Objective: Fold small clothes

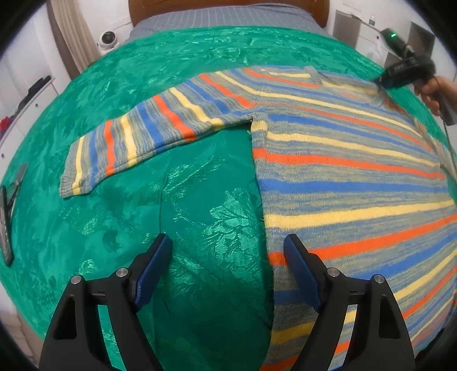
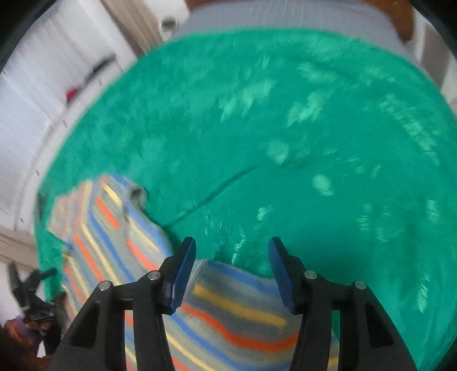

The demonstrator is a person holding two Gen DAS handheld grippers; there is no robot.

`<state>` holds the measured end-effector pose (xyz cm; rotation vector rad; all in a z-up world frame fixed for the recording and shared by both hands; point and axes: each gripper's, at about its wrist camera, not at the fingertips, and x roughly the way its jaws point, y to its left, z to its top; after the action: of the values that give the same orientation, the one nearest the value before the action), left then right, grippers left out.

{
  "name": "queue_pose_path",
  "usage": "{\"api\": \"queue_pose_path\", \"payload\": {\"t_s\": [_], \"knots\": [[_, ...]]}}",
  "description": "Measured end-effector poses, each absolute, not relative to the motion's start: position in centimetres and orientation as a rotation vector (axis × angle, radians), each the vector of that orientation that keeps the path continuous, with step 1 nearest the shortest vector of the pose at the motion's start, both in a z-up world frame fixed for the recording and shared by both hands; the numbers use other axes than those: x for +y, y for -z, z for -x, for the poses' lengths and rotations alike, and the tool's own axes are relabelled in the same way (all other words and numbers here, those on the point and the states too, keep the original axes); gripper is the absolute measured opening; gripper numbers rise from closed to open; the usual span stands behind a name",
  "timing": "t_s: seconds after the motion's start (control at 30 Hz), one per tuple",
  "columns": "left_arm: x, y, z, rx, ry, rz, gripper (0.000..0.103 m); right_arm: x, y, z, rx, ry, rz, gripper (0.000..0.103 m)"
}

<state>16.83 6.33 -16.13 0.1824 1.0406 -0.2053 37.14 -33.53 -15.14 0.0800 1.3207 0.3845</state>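
Observation:
A knitted sweater [image 1: 342, 171] with blue, orange, yellow and grey stripes lies flat on a green bedspread [image 1: 171, 71]. One sleeve [image 1: 137, 142] stretches out to the left. My left gripper [image 1: 227, 242] is open above the sweater's side edge, one finger over the green cloth and the other over the knit. My right gripper [image 1: 380, 88], held by a hand, is at the far right shoulder of the sweater. The right wrist view is blurred: the right gripper [image 2: 232, 245] is open, with striped knit [image 2: 228, 314] under it and nothing pressed between the pads.
Two dark flat objects [image 1: 7, 219] lie at the bedspread's left edge. A wooden headboard [image 1: 228, 8] and a blue checked sheet [image 1: 214, 17] lie beyond the green cloth. A white round device [image 1: 108, 38] and white shelves [image 1: 25, 97] stand at the left.

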Motion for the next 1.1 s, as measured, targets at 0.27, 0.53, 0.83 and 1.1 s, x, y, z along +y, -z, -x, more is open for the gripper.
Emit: {"api": "queue_pose_path", "payload": {"t_s": [0.27,0.53,0.83,1.1], "knots": [[6.5,16.5,-16.1,1.013,0.216,-0.192,0.086,-27.2,14.3,-33.5,1.257,-0.465,0.34,0.011],[6.7,16.1,-15.9,1.027,0.201,-0.175,0.086,-30.5,14.8,-36.9,1.063,-0.094,0.252,0.015],[6.3,14.6,-17.3,1.029,0.281,-0.158,0.087,-33.3,11.4,-35.3,1.109,-0.265,-0.073,0.039],[4.5,15.3,-16.1,1.032,0.276,-0.101,0.087,-22.1,18.2,-39.8,1.388,-0.493,-0.237,0.039]]}}
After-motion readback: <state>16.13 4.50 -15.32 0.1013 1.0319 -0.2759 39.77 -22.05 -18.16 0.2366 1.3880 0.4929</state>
